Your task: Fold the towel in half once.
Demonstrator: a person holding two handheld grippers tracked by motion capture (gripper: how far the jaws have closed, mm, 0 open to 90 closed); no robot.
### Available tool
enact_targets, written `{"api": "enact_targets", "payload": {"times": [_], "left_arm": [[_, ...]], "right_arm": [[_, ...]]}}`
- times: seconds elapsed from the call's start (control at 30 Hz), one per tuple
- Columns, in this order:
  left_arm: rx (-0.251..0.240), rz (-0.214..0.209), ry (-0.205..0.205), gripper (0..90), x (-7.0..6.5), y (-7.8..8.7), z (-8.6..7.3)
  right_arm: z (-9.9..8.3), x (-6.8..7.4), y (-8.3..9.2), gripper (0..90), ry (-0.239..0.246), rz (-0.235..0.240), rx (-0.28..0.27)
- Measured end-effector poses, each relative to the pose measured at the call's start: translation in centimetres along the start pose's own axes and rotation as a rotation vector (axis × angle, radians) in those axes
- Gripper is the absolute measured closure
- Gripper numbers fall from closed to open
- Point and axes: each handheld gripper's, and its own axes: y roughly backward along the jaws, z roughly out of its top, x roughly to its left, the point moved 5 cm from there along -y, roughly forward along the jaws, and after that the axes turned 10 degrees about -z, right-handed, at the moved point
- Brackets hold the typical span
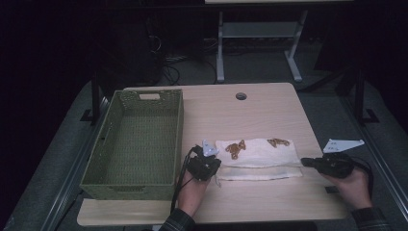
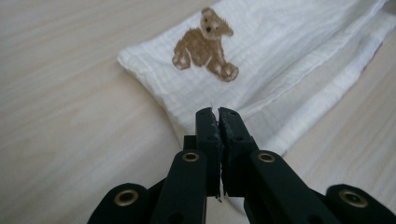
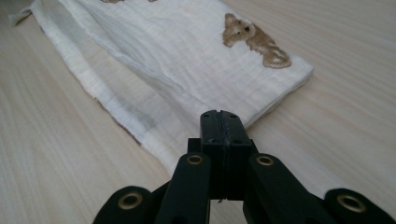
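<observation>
Dim room, dark floor; a pale wood counter (image 1: 250, 108) carries a green woven basket (image 1: 137, 139) at 9 o'clock. The white cloth (image 1: 260, 156), printed with brown bears, lies folded flat on the counter at centre, 6 o'clock side. Left gripper (image 2: 217, 114) clenched on the cloth's near-left corner; a thread sticks up between its jaws. Right gripper (image 3: 220, 116) clenched at the near-right edge; whether fabric sits in it, cannot tell. Cloth looks light, soft, limp muslin: likely to sag and unfold, so best held at both corners.
</observation>
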Motion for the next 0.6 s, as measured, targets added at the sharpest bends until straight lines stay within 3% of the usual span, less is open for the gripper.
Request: {"api": "enact_targets", "payload": {"times": [0.13,0.27,0.4,0.6], "left_arm": [[0.04,-0.001,-0.028,87.3,-0.7,-0.3,-0.6],[0.07,-0.012,-0.031,87.3,-1.1,-0.5,-1.4],[0.06,-0.017,-0.035,87.3,-1.3,0.1,-1.5],[0.118,-0.044,-0.01,86.8,-1.1,-0.4,-2.7]], "right_arm": [[-0.6,0.3,0.2,89.6,0.001,0.007,0.006],[-1.2,0.5,0.4,89.6,-0.003,0.02,0.028],[-1.5,1.0,0.8,89.4,0.011,0.03,0.018],[-2.6,2.1,0.5,88.8,0.023,0.076,0.062]]}}
